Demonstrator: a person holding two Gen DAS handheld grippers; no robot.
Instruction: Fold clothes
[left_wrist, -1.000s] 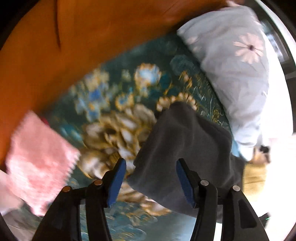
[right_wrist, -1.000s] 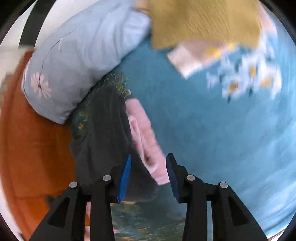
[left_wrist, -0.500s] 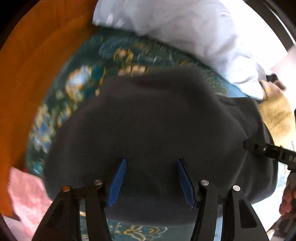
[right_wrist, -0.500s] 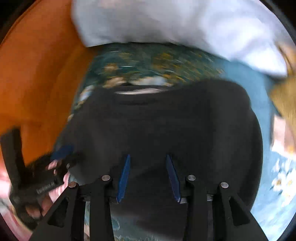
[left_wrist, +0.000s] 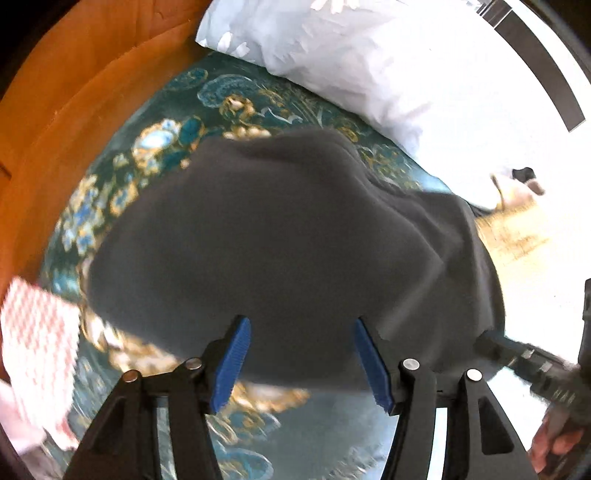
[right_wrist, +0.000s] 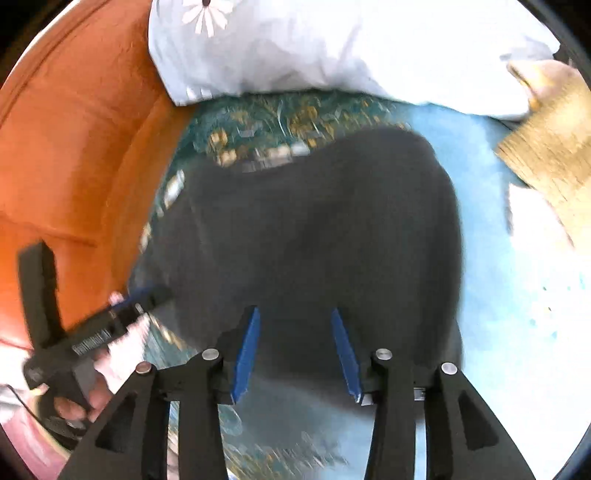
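Left wrist view: left tool (left_wrist: 301, 354) released, its 2 blue pads spread wide, nothing between them. Grey garment (left_wrist: 280, 236) lies beyond the pads on the floral cover (left_wrist: 155, 144), bunched into a mound, its near edge just past the fingertips. Pale pillow (left_wrist: 354, 59) at the far side, touching the cover's upper edge. Orange headboard (left_wrist: 70, 96) along the left. Pink-white cloth (left_wrist: 37, 354) at far left, apart from the garment. Yellow knit (left_wrist: 513, 236) right of the garment, washed out by glare. Right tool (left_wrist: 491, 345) enters low right, its tip at the garment's right edge; contact too blurred to call. Right wrist view: right tool (right_wrist: 297, 350) also released, pads parted, nothing held; garment (right_wrist: 314, 229) fills the middle, its near edge between the pads. Left tool (right_wrist: 138, 295) at lower left, by the garment's left edge, blurred. Pillow (right_wrist: 332, 48) across the top, headboard (right_wrist: 74, 147) left, yellow knit (right_wrist: 550, 162) upper right on the blue sheet (right_wrist: 487, 258).
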